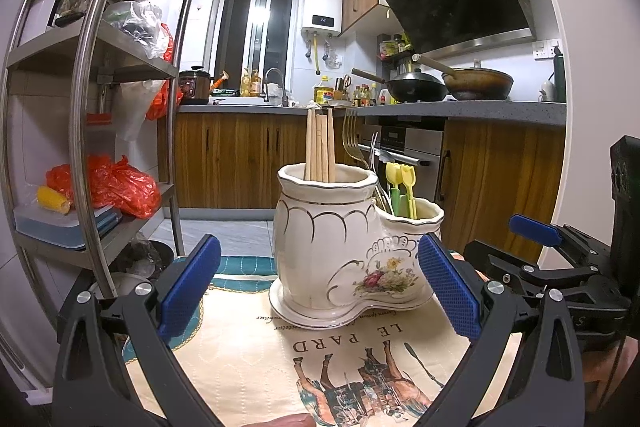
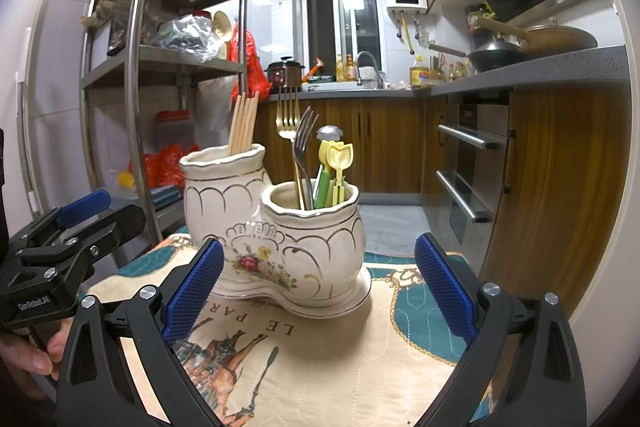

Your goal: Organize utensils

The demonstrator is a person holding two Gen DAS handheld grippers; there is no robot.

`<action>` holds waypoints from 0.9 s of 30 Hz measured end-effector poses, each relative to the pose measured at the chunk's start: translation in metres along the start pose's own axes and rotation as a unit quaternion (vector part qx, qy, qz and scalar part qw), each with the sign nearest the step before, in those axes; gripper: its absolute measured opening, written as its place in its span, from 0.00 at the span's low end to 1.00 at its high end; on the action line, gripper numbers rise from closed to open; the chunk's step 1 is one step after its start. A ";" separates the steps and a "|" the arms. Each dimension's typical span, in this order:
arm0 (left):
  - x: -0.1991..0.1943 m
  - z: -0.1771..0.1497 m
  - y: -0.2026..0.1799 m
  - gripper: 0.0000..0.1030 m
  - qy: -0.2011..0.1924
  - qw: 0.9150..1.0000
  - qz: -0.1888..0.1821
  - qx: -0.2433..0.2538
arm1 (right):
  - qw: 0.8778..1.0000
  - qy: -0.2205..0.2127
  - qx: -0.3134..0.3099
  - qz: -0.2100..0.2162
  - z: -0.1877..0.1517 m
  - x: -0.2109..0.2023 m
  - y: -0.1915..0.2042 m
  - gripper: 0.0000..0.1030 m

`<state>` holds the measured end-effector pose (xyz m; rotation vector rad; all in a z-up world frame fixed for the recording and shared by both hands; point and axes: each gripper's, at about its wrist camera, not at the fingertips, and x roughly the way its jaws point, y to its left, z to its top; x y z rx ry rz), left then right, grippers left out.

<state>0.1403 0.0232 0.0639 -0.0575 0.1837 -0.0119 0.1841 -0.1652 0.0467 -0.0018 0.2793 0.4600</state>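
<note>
The holder point(image 2: 276, 235) stands on the cloth point(image 2: 340, 355) of the desk, in the middle, just beyond both grippers. It has two cups joined side by side. The tall cup point(image 1: 326, 223) keeps the chopsticks point(image 1: 320, 147). The low cup point(image 2: 310, 223) keeps the forks point(image 2: 298, 147) and the yellow-green plastic utensils point(image 2: 334, 167). No loose utensil lies on the cloth that I can see, so the sorting looks nearly or fully done.

The left gripper point(image 1: 320, 291) is spread wide and holds nothing; its blue pads stand at both sides of the holder, apart from it. The right gripper point(image 2: 320, 287) is also spread wide and empty, near the front of the low cup.

What could go wrong: the holder is ceramic and top-heavy with long pieces. A push from a pad against its wall may slide it on the cloth or tip it. The forks lean to the rim, so a touch on a fork head can pull it out or make it drop. The two grippers are near each other and may collide.

All utensils point up. The chopsticks have their long axis almost upright, close together. The forks stand with tines up, a little tilted. The holder's long axis runs left to right.
</note>
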 end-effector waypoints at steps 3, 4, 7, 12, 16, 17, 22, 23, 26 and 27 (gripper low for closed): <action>0.000 0.000 0.000 0.95 0.000 1.000 0.000 0.000 | 1.000 0.000 -0.001 0.000 0.000 0.000 0.000 0.93; 0.000 0.000 0.000 0.95 0.000 1.000 0.000 0.000 | 1.000 0.001 -0.001 0.000 0.000 0.000 0.000 0.93; 0.000 0.000 0.000 0.95 0.000 1.000 0.000 0.001 | 1.000 0.000 0.000 0.000 0.000 0.000 0.000 0.93; 0.000 0.000 0.001 0.95 0.000 1.000 0.000 0.000 | 1.000 0.000 -0.001 0.000 0.000 0.000 0.000 0.93; -0.001 0.000 0.001 0.95 -0.003 1.000 0.002 0.000 | 1.000 0.000 0.000 0.000 0.000 0.000 0.001 0.93; -0.001 0.001 0.000 0.95 -0.003 1.000 0.003 0.000 | 1.000 0.000 0.000 0.000 0.000 0.000 0.001 0.93; -0.001 0.002 0.001 0.95 0.003 1.000 0.002 -0.002 | 1.000 0.000 0.000 0.000 0.000 0.000 0.000 0.93; -0.001 0.002 0.001 0.95 0.003 1.000 0.003 -0.002 | 1.000 0.000 0.000 0.000 0.000 0.000 0.000 0.93; -0.001 0.002 0.001 0.95 0.003 1.000 0.003 -0.002 | 1.000 0.000 0.000 0.000 0.000 0.000 0.000 0.93; -0.001 0.002 0.001 0.95 0.003 1.000 0.002 -0.002 | 1.000 0.000 0.000 0.000 0.000 0.000 0.000 0.93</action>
